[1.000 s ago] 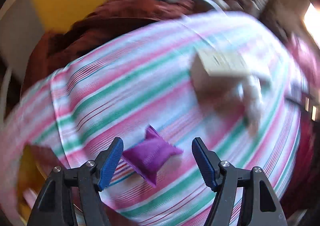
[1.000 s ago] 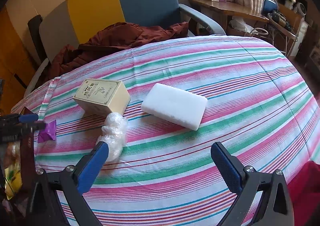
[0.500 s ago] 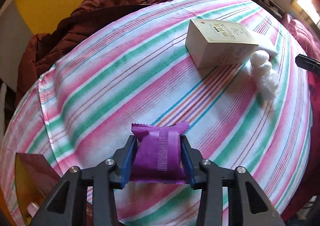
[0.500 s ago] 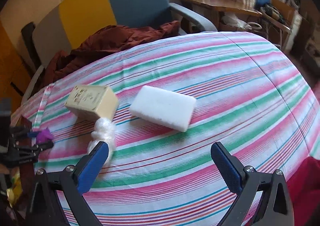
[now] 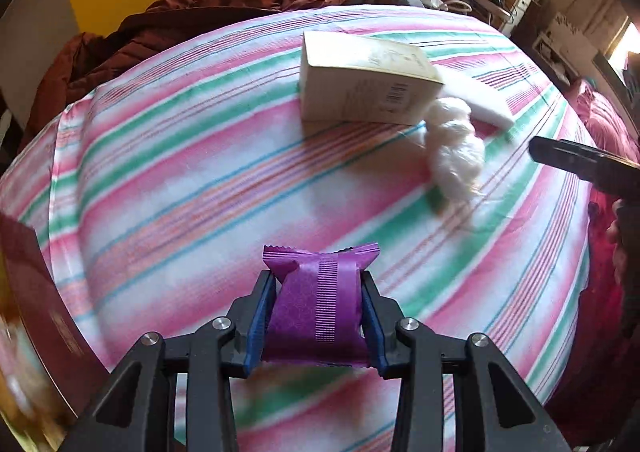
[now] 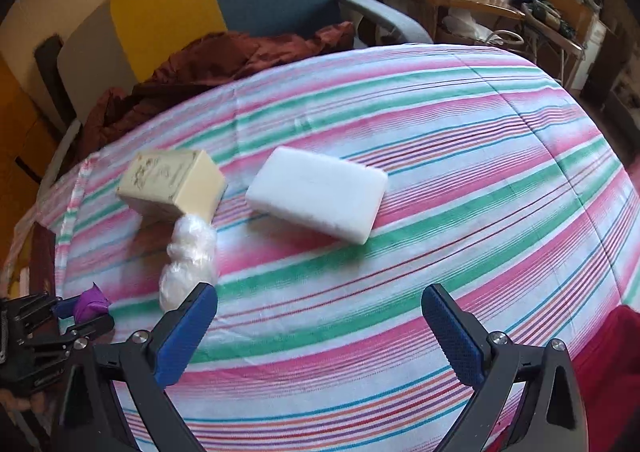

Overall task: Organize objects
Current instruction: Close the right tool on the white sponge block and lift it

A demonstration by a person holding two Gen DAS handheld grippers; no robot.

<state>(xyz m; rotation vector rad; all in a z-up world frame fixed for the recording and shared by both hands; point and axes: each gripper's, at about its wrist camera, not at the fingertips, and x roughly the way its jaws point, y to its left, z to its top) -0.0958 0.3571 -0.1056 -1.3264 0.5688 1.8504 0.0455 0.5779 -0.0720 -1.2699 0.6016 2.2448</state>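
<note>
Left wrist: left gripper [image 5: 318, 326] clamps purple packet [image 5: 318, 306] by its sides, ready to carry; right gripper [image 6: 320, 326] open, empty, idle.

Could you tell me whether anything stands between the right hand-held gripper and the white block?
Nothing visible does: only bare striped cloth lies between the open right hand-held gripper and the white block.

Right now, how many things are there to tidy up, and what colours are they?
White: 2, the white block and the crinkly white bag, both on the striped cloth.
Cream: 1, the cream box, also on the cloth.
Purple: 1, the purple packet, pinched in the left gripper.
Total: 4.
The right gripper holds nothing.
</note>
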